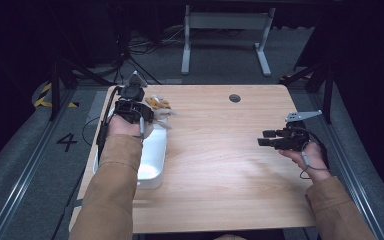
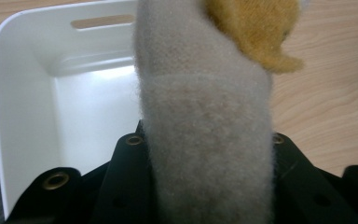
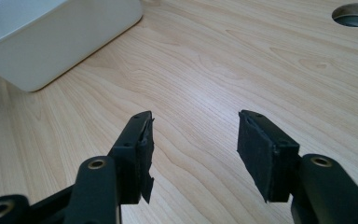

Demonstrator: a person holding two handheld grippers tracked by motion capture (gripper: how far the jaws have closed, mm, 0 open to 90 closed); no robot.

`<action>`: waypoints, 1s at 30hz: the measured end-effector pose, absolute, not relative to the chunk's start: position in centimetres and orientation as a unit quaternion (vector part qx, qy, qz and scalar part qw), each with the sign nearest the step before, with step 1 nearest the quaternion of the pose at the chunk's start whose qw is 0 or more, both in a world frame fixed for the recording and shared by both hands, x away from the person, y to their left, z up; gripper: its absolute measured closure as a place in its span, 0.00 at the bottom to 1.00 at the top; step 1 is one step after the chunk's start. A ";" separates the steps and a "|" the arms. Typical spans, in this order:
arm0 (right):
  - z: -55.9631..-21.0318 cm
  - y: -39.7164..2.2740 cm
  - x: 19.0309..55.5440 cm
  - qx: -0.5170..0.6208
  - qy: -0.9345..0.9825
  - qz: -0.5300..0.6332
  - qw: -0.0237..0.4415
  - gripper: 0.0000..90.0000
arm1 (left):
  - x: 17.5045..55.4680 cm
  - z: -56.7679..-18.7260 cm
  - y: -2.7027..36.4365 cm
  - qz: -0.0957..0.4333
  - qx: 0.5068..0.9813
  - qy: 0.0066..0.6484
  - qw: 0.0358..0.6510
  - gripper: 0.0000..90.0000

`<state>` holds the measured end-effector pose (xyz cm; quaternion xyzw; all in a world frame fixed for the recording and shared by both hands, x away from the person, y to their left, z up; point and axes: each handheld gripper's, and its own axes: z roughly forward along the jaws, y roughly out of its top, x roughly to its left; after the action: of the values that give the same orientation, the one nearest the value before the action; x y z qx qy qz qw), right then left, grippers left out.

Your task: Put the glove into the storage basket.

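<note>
High view shows the wooden table [image 1: 220, 165] with a white bin [image 1: 152, 160] at its left edge, and that bin is the landmark for the whole step. Judging by the layout, the work in hand is carrying a plush toy [image 1: 159, 106] to the bin and dropping it inside. The left gripper [image 1: 132, 111] is over the far end of the bin, and the toy pokes out just beyond the bin's far rim. In the left gripper view the fingers are clamped tight on the toy's grey furry body [image 2: 207, 135], with an orange-yellow part [image 2: 256, 28] sticking up past them; the bin's open inside [image 2: 93, 112] lies below and to the left of the toy there. To do this well, I would bring the toy fully over the bin's opening, clear of the rim and the slotted handle [image 2: 102, 21], lower it a little, and only then let go, since soft fur can snag on the fingers. The right gripper [image 1: 275, 140] is well apart from the bin, off to its right, and its fingers [image 3: 137, 149] stand wide open with nothing between them; it should keep clear.
</note>
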<state>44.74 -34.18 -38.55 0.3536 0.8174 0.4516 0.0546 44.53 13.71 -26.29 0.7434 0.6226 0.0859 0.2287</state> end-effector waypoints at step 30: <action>-38.8 -34.3 44.6 0.357 0.820 0.444 0.054 0.51 | 45.3 -29.6 16.3 0.093 0.702 0.673 0.215 0.76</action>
<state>44.61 -34.34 -38.78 0.3572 0.8199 0.4442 0.0535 45.27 16.30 -29.61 0.7021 0.6725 0.0934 0.2145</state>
